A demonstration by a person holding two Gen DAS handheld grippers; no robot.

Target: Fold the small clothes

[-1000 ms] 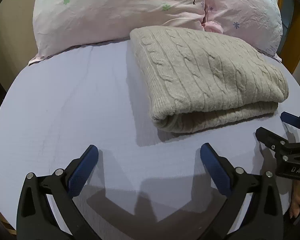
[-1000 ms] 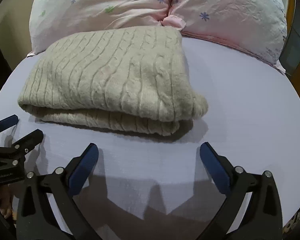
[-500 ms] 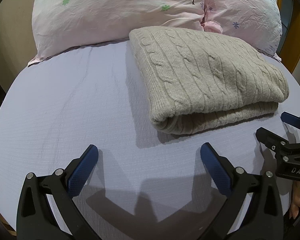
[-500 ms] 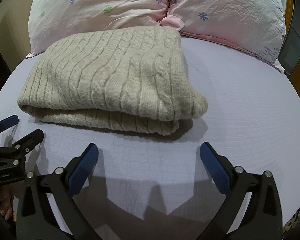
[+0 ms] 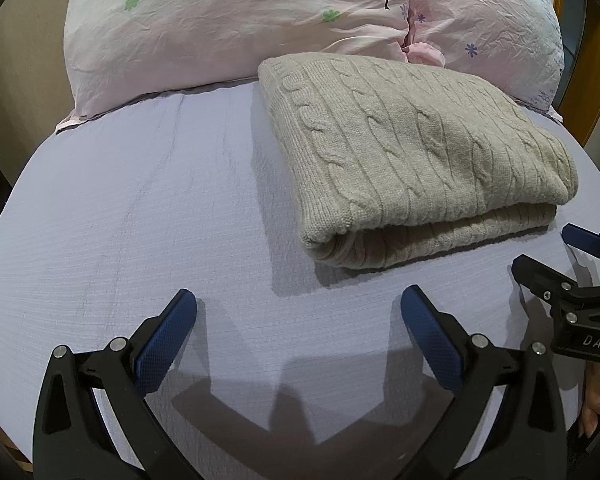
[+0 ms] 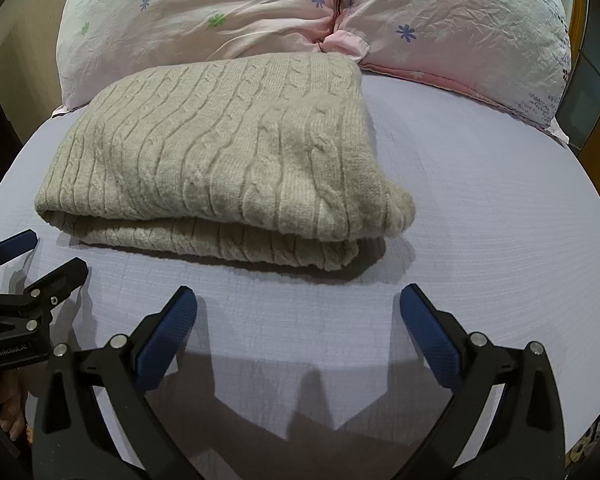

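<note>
Lying folded on the lavender bedsheet [image 5: 140, 220], the beige cable-knit sweater [image 5: 412, 152] forms a thick rectangular bundle whose back edge touches the two pink floral pillows [image 5: 228, 28] at the head of the bed. In the left wrist view its long axis runs from the far left corner by the pillows toward the near right, and the doubled-over layers show along the near edge, facing both grippers. In the right wrist view the cable ribs run from the pillows down toward the near edge, and the rounded corner of the bundle sits near right. The left gripper [image 5: 298, 312] hovers over bare sheet just short of the sweater, its blue-padded fingers [image 5: 168, 336] spread wide and holding nothing. The right gripper [image 6: 298, 312] sits beside it, likewise spread wide with nothing between its pads, close to the sweater's near edge but apart from it.
</note>
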